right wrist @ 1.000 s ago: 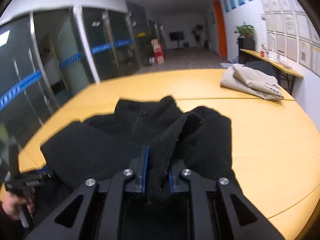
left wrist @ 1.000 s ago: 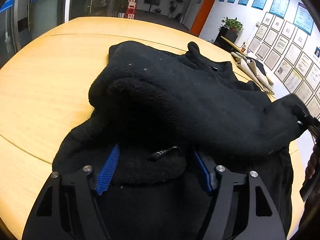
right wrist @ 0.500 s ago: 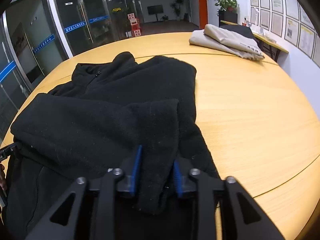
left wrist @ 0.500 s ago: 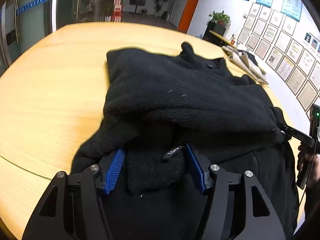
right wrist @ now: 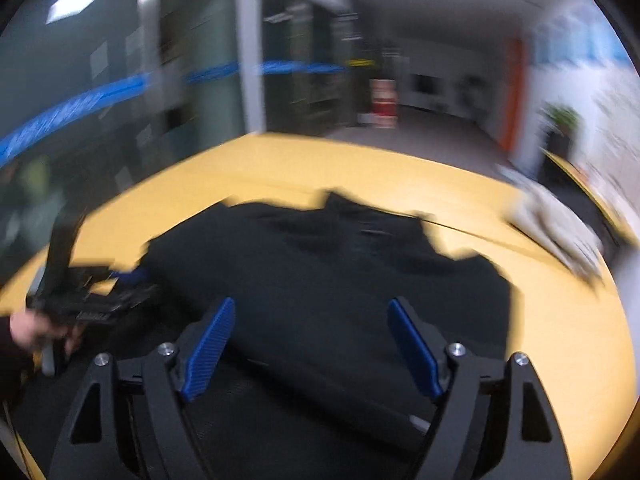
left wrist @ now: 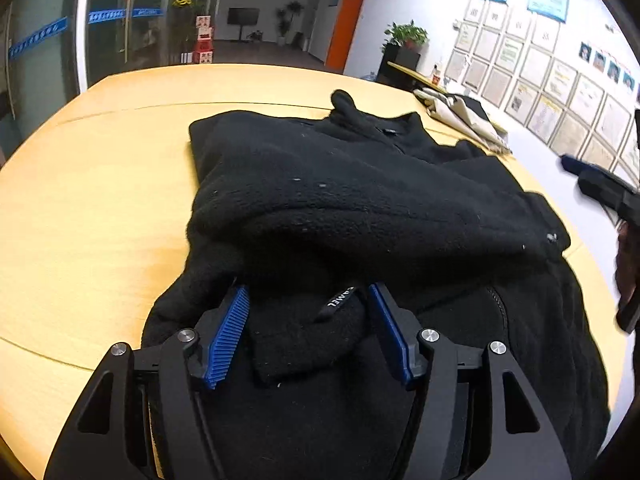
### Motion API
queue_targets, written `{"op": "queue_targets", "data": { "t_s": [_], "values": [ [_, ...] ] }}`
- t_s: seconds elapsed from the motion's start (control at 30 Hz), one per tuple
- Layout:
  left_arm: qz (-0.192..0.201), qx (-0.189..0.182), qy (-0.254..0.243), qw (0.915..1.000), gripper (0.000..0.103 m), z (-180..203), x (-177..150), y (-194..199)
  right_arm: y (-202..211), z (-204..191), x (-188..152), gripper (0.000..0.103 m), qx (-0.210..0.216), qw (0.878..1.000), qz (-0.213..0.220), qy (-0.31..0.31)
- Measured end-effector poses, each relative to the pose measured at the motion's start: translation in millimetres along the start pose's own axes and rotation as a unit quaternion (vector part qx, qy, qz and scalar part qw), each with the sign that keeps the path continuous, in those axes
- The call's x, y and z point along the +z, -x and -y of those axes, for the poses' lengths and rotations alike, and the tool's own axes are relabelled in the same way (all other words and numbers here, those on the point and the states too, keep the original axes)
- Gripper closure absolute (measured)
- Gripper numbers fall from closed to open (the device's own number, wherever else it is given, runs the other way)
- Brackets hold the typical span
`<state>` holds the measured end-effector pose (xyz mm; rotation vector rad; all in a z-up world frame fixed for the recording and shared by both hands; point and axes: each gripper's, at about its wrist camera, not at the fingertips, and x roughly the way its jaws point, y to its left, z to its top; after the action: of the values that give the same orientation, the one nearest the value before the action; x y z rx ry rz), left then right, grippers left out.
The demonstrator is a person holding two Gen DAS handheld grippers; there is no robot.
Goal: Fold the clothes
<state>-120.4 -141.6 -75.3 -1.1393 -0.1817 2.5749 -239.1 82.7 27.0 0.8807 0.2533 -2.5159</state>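
Observation:
A black fleece jacket (left wrist: 360, 200) lies on the round yellow wooden table (left wrist: 80, 200), with one sleeve folded across its body. My left gripper (left wrist: 308, 320) is open, its blue pads either side of the sleeve cuff without squeezing it. My right gripper (right wrist: 310, 344) is open and empty above the jacket (right wrist: 340, 280); that view is blurred by motion. The right gripper also shows at the right edge of the left wrist view (left wrist: 600, 184), and the left gripper at the left of the right wrist view (right wrist: 92, 300).
A folded beige garment (left wrist: 464, 120) lies at the table's far right edge, also seen blurred in the right wrist view (right wrist: 560, 232). Glass doors stand to the left, a wall of framed papers to the right.
My right gripper has opened, let go of the black sleeve and lifted off it. My left gripper has stayed open around the cuff. The sleeve now lies flat across the jacket.

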Motion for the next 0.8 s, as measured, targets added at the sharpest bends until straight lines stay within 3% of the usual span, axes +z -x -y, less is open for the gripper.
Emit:
{"op": "queue_targets", "data": {
  "t_s": [0.07, 0.17, 0.27, 0.3, 0.33, 0.47, 0.53, 0.67, 0.7, 0.73, 0.8],
  "values": [
    [0.004, -0.011, 0.016, 0.9998, 0.039, -8, 0, 2, -33, -31, 11, 0.024, 0.023, 0.999, -0.017, 0.042],
    [0.002, -0.016, 0.023, 0.9996, 0.038, -13, -1, 4, -82, -55, 22, 0.037, 0.042, 0.996, -0.049, 0.057],
    [-0.002, -0.016, 0.024, 0.9996, 0.038, -13, -1, 0, -113, -70, 21, 0.066, 0.05, 0.993, -0.079, 0.075],
    [-0.003, -0.016, 0.025, 0.9996, 0.038, -13, 0, 0, -116, -73, 19, 0.084, 0.048, 0.992, -0.082, 0.078],
    [-0.004, -0.016, 0.025, 0.9996, 0.037, -14, 0, -1, -119, -75, 17, 0.092, 0.047, 0.992, -0.086, 0.081],
    [0.005, -0.014, 0.023, 0.9996, 0.036, -17, 1, 5, -85, -71, 19, 0.103, 0.05, 0.996, -0.031, 0.068],
    [0.015, -0.009, 0.023, 0.9996, 0.038, -21, 2, 11, -68, -64, 18, 0.103, 0.051, 0.997, -0.011, 0.064],
    [0.02, -0.019, 0.027, 0.9993, 0.038, -28, 4, 16, -82, -54, 2, 0.098, 0.061, 0.994, -0.065, 0.067],
    [0.021, -0.022, 0.023, 0.9993, 0.038, -27, 5, 16, -82, -57, 1, 0.083, 0.074, 0.993, -0.063, 0.069],
    [0.022, -0.024, 0.019, 0.9993, 0.038, -25, 5, 16, -81, -61, 1, 0.056, 0.088, 0.992, -0.055, 0.072],
    [0.025, -0.032, 0.013, 0.9991, 0.038, -21, 6, 17, -80, -73, 4, 0.025, 0.105, 0.99, -0.039, 0.082]
  ]
}}
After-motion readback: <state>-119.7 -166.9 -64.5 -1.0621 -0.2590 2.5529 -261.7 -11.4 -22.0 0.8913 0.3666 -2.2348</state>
